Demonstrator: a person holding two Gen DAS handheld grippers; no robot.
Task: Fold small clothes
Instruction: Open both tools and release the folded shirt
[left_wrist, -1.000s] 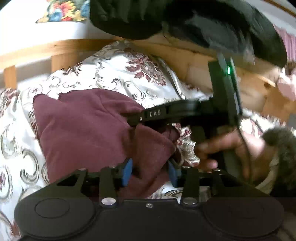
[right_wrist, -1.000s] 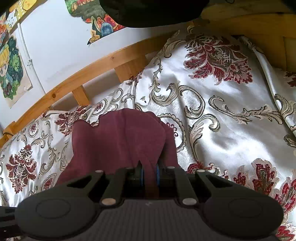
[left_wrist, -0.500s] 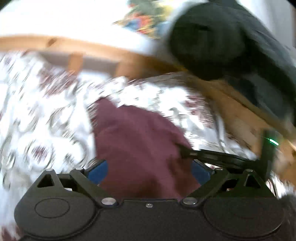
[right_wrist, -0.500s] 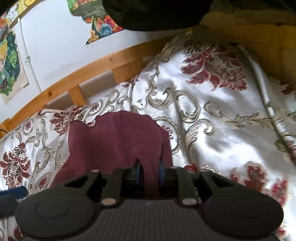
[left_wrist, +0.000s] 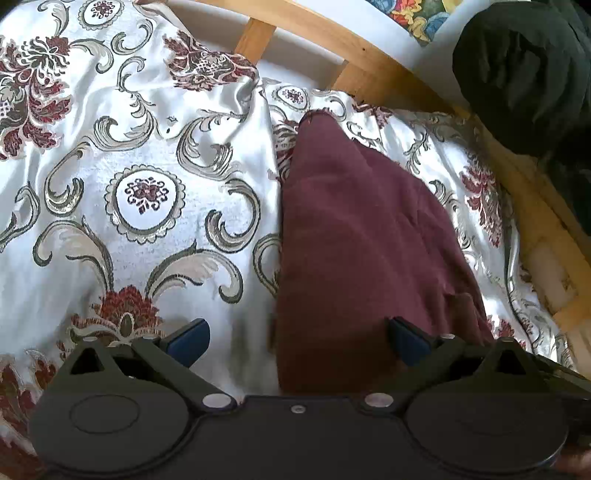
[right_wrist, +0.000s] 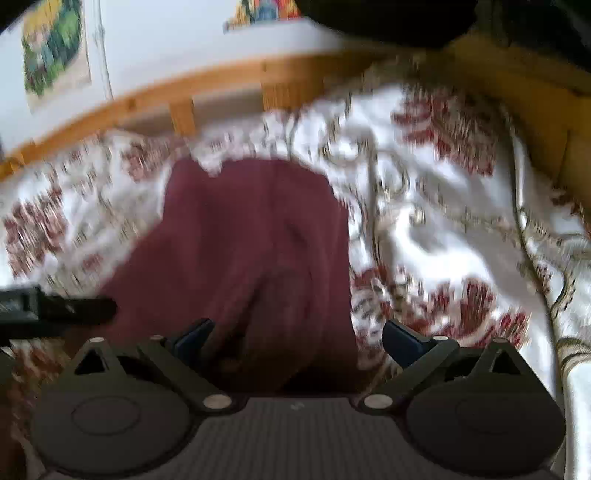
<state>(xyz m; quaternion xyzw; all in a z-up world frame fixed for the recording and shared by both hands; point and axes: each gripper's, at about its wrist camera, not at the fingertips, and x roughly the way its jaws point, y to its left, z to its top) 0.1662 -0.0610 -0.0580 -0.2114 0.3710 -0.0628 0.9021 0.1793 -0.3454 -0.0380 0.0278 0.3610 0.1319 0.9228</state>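
Observation:
A maroon garment (left_wrist: 369, 240) lies folded in a long strip on the flowered bedspread (left_wrist: 147, 192). My left gripper (left_wrist: 297, 341) hangs just over its near end. Its jaws are opening wide, and the cloth lies below the right half of the gap, with neither blue pad pressing on it. In the blurred right wrist view the same garment (right_wrist: 251, 240) stretches away from my right gripper (right_wrist: 298, 339). Those jaws are opening too; the near end of the cloth lies between the pads, untouched. A dark part of the left gripper (right_wrist: 55, 310) pokes in at the left edge.
A wooden bed rail (left_wrist: 369, 62) with slats runs along the far side and down the right. A dark bulky cloth (left_wrist: 524, 74) hangs at the upper right. Colourful pictures (right_wrist: 55, 48) are stuck on the white wall behind. The bedspread spreads wide to the left.
Both grippers went from pinching the garment's near edge to wide open, letting it go. The left gripper rolled and swung left, so the right gripper and hand dropped out of its view.

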